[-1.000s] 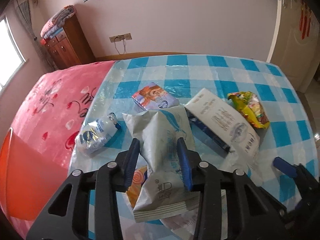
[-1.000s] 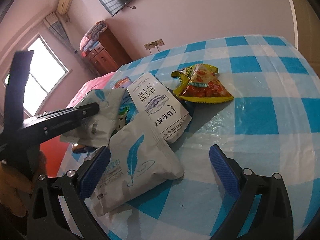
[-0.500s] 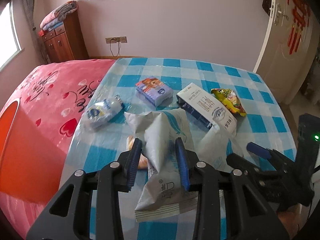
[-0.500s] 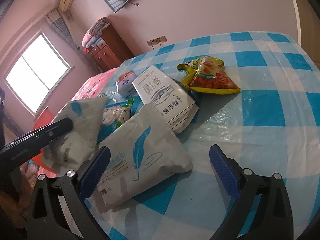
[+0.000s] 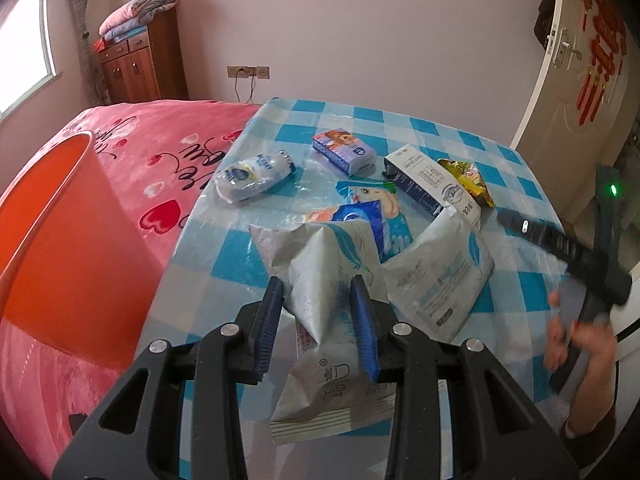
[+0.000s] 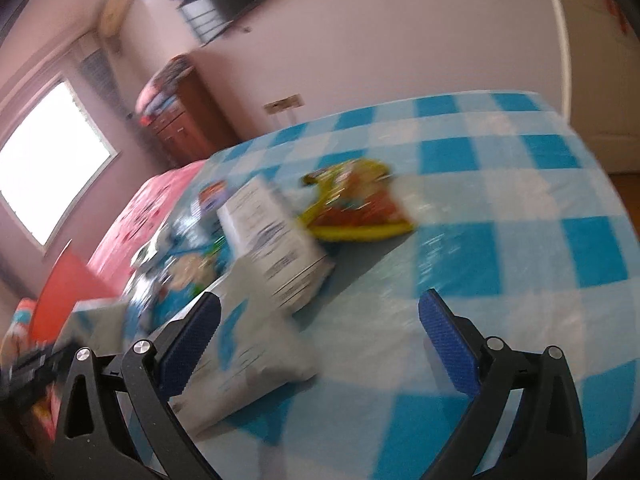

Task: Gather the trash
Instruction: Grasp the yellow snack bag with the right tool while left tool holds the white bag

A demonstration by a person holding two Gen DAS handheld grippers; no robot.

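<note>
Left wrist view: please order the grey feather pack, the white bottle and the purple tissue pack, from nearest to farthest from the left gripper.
1. Grey feather pack, clamped in the left gripper.
2. White bottle, ahead, left.
3. Purple tissue pack, farther back, centre.

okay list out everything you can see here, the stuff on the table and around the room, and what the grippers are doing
Feather-print pouch: 1, grey-white, pinched in the left gripper.
Second feather-print pouch: 1, grey-white, on the tablecloth.
Carton: 1, white and navy, behind that pouch.
Snack bag: 1, yellow and red, right of the carton.
Tissue pack: 1, purple, far side.
Bottle: 1, white, near the table's left edge.
Cartoon wrapper: 1, blue, centre.
Tablecloth: 1, blue-white checks.
Bin: 1, orange, left of the table.
Bedspread: 1, pink.
Cabinet: 1, brown, at the wall.
Left gripper: shut on a pouch.
Right gripper: open, empty.
</note>
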